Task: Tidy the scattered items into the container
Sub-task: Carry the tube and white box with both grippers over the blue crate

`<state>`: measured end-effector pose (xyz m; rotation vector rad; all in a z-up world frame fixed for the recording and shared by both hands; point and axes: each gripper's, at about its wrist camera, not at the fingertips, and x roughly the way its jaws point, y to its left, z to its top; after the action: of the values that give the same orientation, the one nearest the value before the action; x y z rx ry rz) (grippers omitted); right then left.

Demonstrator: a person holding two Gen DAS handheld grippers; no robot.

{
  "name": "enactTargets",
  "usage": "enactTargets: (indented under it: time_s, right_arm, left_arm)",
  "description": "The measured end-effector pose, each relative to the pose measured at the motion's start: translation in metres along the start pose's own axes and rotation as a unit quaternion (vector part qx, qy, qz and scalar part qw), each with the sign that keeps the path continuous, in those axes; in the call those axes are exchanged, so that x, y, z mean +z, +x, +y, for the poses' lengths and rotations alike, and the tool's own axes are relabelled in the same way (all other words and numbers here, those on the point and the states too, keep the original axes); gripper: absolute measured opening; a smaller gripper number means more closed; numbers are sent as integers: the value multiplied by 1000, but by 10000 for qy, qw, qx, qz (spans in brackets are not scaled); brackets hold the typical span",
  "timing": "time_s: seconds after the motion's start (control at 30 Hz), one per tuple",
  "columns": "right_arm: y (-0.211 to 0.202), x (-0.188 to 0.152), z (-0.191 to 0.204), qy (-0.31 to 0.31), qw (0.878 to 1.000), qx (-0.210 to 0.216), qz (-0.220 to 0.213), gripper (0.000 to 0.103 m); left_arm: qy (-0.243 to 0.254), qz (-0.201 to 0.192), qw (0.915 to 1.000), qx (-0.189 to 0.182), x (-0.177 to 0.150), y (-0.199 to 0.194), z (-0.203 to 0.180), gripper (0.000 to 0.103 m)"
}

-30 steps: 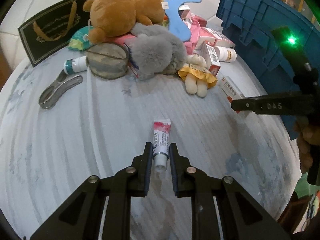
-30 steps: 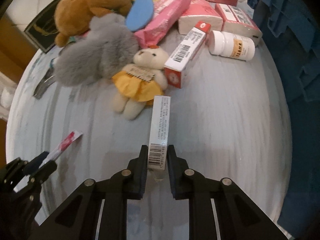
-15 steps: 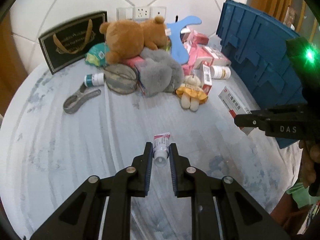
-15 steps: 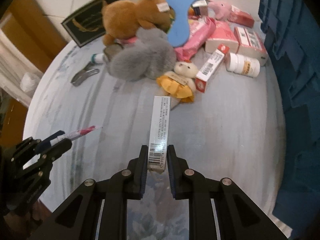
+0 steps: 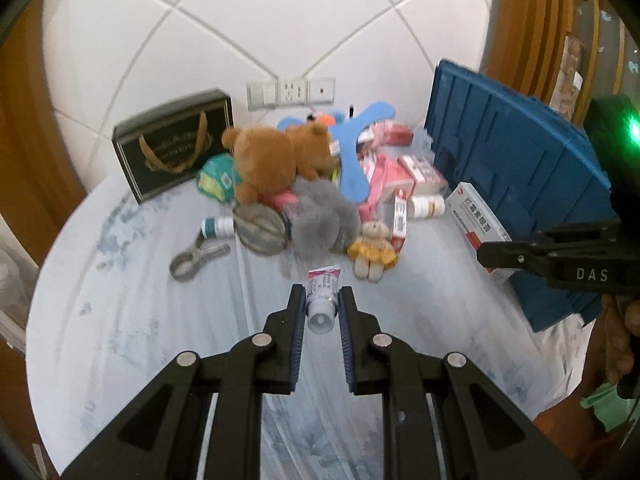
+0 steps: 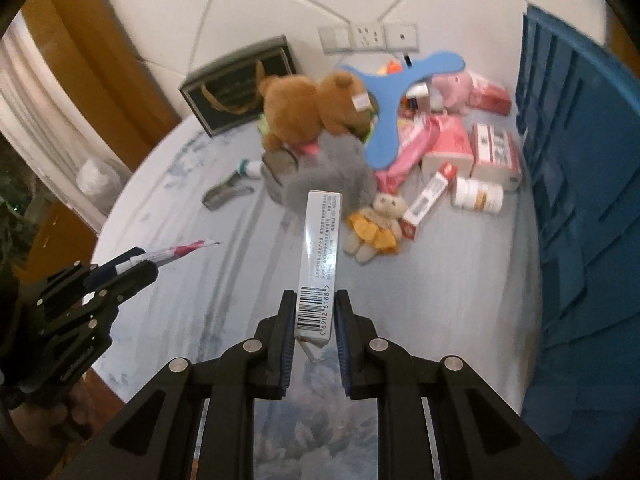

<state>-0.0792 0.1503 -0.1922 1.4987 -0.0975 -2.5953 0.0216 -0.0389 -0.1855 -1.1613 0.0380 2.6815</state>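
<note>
Scattered items remain heaped at the far side of the round table (image 5: 120,320), from the black gift box (image 5: 174,144) on the left through the brown bear (image 5: 272,156) and grey plush (image 5: 324,216) to the blue container (image 5: 520,184) standing on the right edge. Your left gripper (image 5: 320,308) is clamped on a small tube (image 5: 322,290) by its cap end, held clear of the cloth for carrying. Your right gripper (image 6: 316,316) is clamped on the barcode end of a long carton (image 6: 322,248), likewise raised, apparently bound for the container.
</note>
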Motion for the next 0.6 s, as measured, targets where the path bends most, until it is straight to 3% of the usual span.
enactTargets:
  time_s: [0.6]
  right_arm:
    - [-107, 38, 4, -494, 9943, 371, -871, 18]
  left_arm:
    - [19, -850, 9961, 241, 71, -77, -36, 15]
